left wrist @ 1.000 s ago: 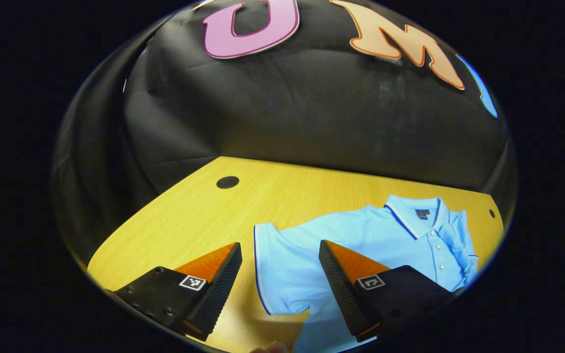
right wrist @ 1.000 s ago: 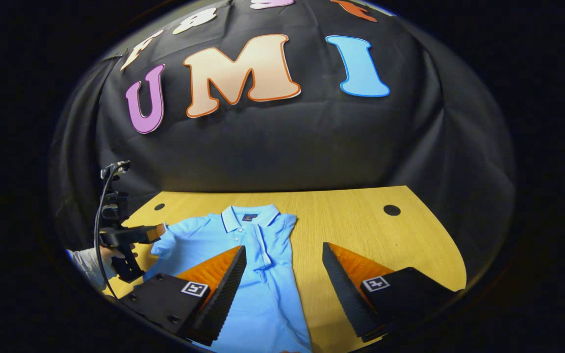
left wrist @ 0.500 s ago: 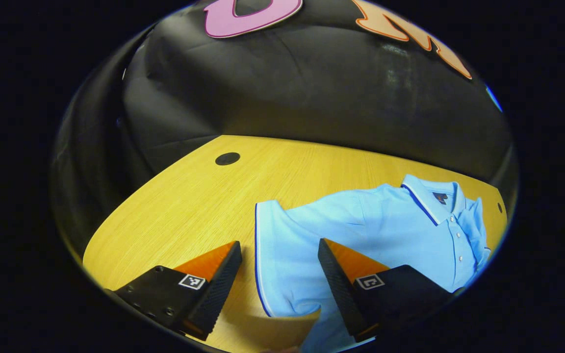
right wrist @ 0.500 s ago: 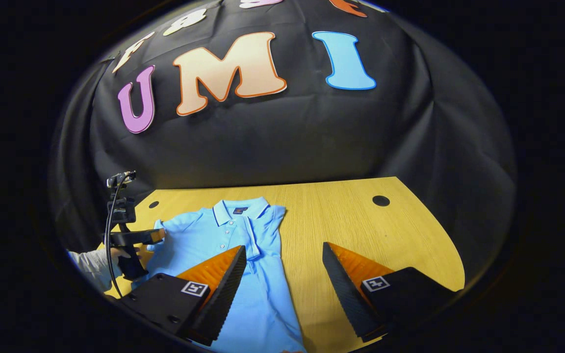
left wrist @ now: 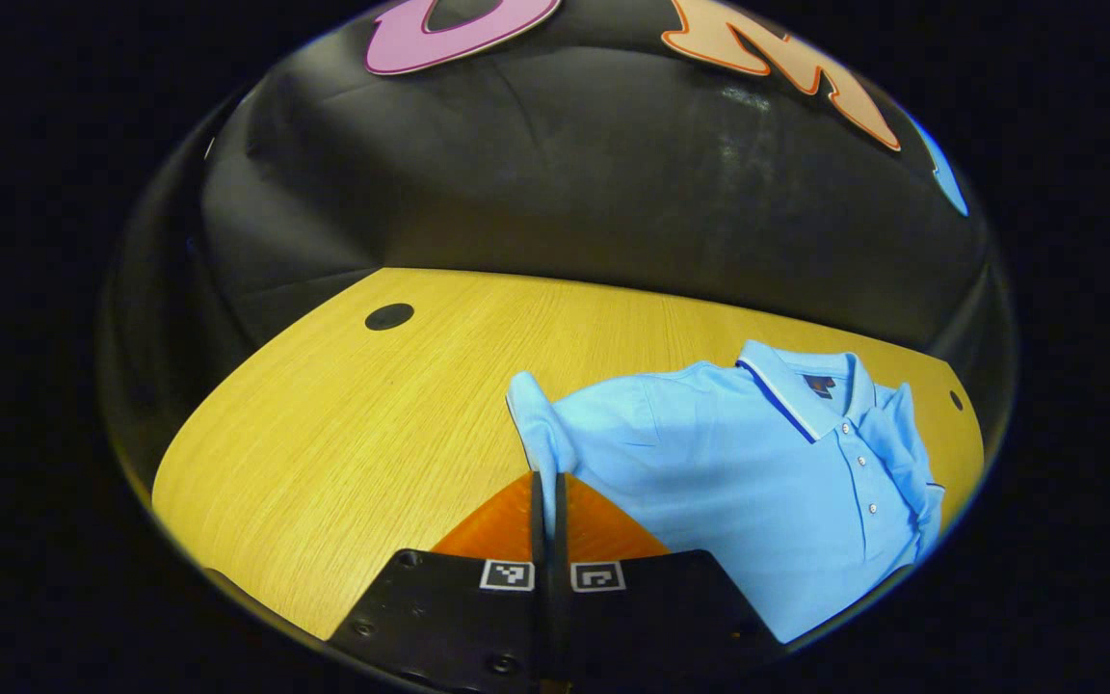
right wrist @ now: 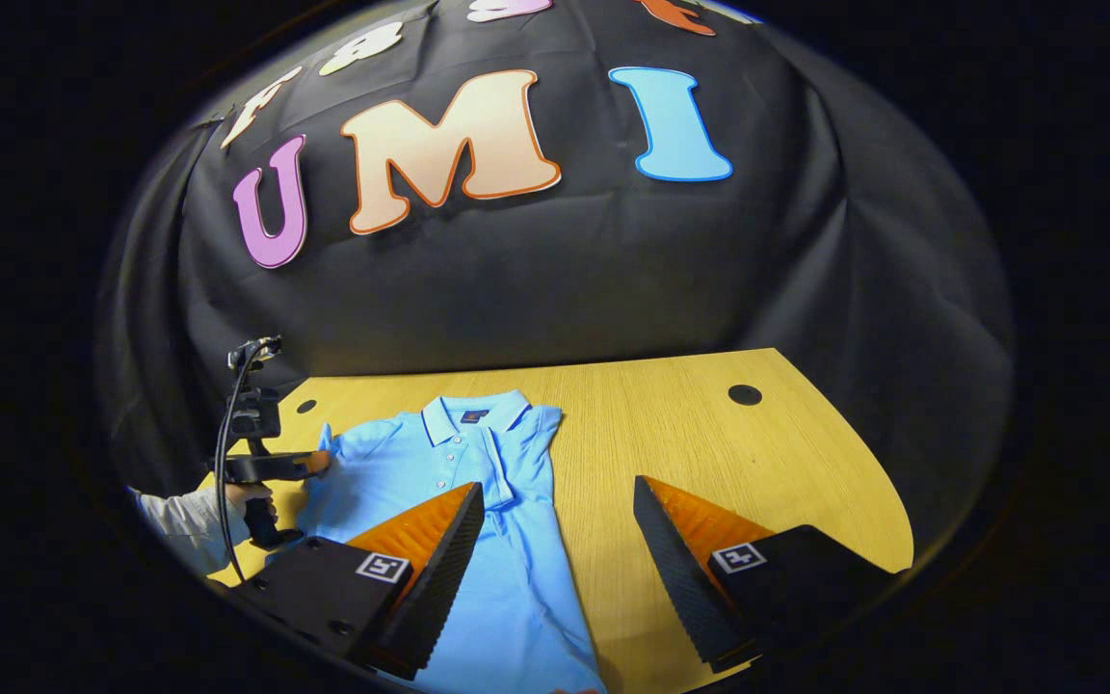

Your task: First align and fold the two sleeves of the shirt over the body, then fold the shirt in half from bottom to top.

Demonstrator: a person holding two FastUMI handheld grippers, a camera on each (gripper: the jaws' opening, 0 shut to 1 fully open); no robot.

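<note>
In the left gripper view, the left gripper [left wrist: 548,487] is pinching the cuff of the light blue short-sleeved polo shirt [left wrist: 757,482], its two fingers pressed together on the cloth, where half a second ago they were standing wide apart either side of that flat sleeve edge. The sleeve [left wrist: 541,424] is now bunching into a raised ridge just beyond the fingertips instead of lying spread out. Farther ahead and to the right of the fingers, the shirt's body is lying flat on the yellow wooden table [left wrist: 343,414], collar and buttoned placket facing up.

In the right gripper view, the right gripper [right wrist: 560,501] is hovering with its fingers spread wide, gripping nothing; the shirt's body is passing under its left finger and the other sleeve is lying folded over the chest beyond it.
</note>
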